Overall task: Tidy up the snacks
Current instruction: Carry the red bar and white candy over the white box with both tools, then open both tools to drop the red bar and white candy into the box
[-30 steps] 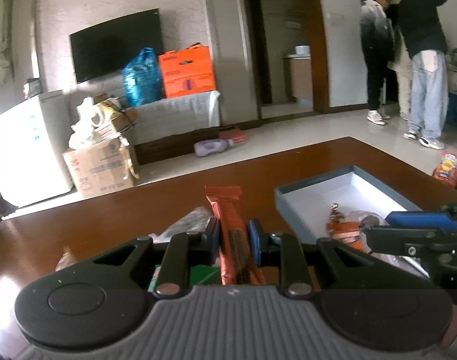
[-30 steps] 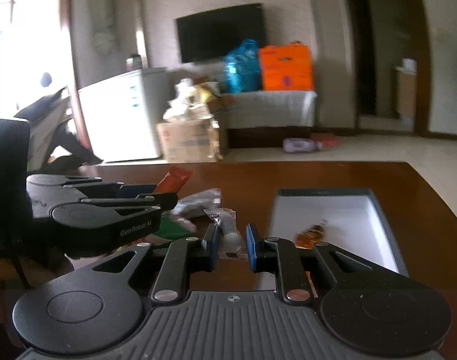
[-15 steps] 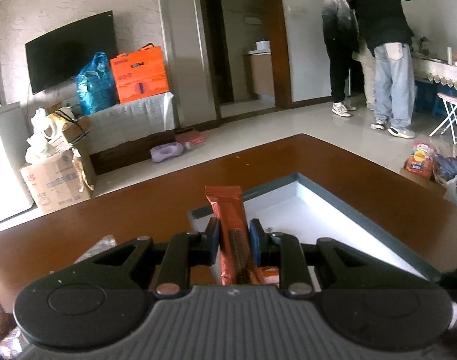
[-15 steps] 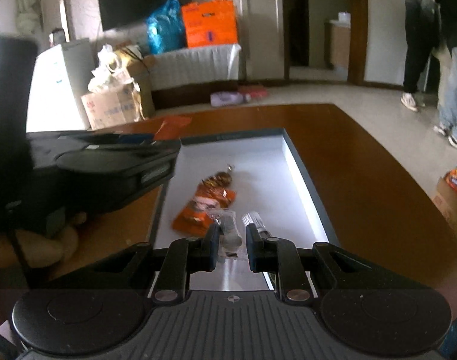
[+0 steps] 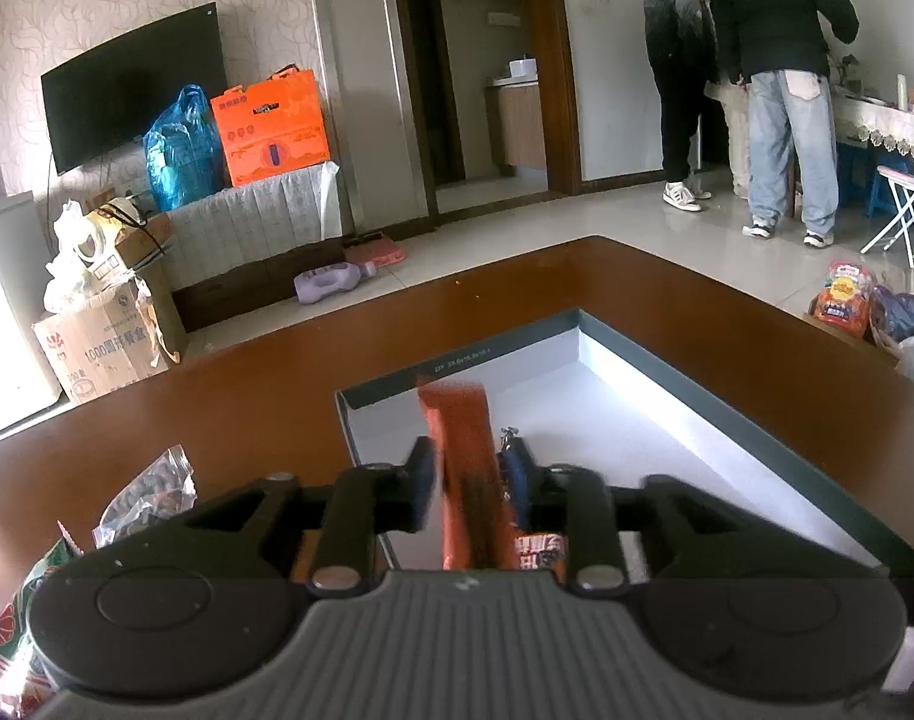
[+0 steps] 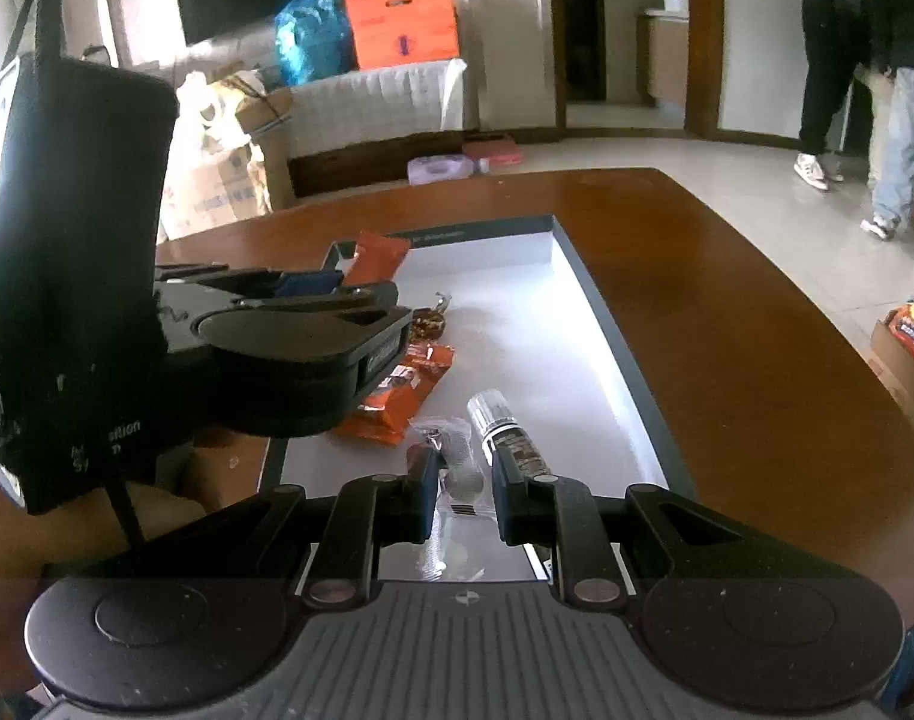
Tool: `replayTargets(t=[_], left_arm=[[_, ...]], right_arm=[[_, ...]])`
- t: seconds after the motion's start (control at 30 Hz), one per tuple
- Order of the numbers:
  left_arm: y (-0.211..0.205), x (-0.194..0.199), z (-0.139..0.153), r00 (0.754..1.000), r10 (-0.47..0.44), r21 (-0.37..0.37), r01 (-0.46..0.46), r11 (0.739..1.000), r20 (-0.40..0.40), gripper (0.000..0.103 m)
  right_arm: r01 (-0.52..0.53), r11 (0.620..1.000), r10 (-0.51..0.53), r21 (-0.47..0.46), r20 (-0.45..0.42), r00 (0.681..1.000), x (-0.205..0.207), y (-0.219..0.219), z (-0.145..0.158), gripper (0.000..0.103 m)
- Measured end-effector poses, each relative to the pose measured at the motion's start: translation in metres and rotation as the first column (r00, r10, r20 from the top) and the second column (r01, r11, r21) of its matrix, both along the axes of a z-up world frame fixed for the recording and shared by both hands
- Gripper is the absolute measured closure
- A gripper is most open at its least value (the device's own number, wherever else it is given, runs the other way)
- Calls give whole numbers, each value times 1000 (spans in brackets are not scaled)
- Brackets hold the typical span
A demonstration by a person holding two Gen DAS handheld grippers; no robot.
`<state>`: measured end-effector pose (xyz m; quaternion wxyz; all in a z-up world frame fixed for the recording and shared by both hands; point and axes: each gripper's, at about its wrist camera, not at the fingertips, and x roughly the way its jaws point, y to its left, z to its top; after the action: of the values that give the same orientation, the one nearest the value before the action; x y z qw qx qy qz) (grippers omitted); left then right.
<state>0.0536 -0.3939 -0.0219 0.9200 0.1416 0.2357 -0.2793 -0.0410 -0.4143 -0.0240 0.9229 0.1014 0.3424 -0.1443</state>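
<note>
Your left gripper (image 5: 468,483) has just been opening, its jaws now loose around the long orange foil snack bar (image 5: 466,468), which stands between them over the shallow grey box with the white floor (image 5: 721,420). It looks light, thin and crinkly. Your right gripper (image 6: 463,483) clamps a small clear plastic snack sachet (image 6: 457,468), soft and slippery; take hold at its sealed end.

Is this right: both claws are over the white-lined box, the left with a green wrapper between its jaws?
No, the colour is wrong. In the left wrist view the wrapper between the left claw jaws, which have just been opening, is orange, not green. Both claws, including the right claw, are over the white-lined box.
</note>
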Motion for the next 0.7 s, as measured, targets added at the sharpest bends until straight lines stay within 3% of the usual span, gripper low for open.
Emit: replayTargets(t=[0.07, 0.1, 0.27, 0.47, 0.7], left_arm=[[3, -4, 2, 999, 9, -7, -9, 1000, 31, 32], [4, -6, 3, 998, 15, -15, -14, 1000, 57, 25], [6, -7, 7, 998, 16, -38, -13, 999, 66, 16], [16, -11, 9, 997, 50, -53, -47, 997, 61, 15], [78, -32, 22, 993, 117, -114, -112, 987, 36, 15]], right_arm=[[8, 1000, -8, 7, 8, 1000, 0, -2, 0, 81], [11, 1000, -11, 8, 9, 1000, -1, -2, 0, 78], [27, 1000, -27, 6, 20, 999, -3, -1, 0, 67], [32, 999, -32, -9, 30, 999, -7, 2, 0, 60], [-2, 998, 5, -56, 54, 999, 1, 18, 7, 52]])
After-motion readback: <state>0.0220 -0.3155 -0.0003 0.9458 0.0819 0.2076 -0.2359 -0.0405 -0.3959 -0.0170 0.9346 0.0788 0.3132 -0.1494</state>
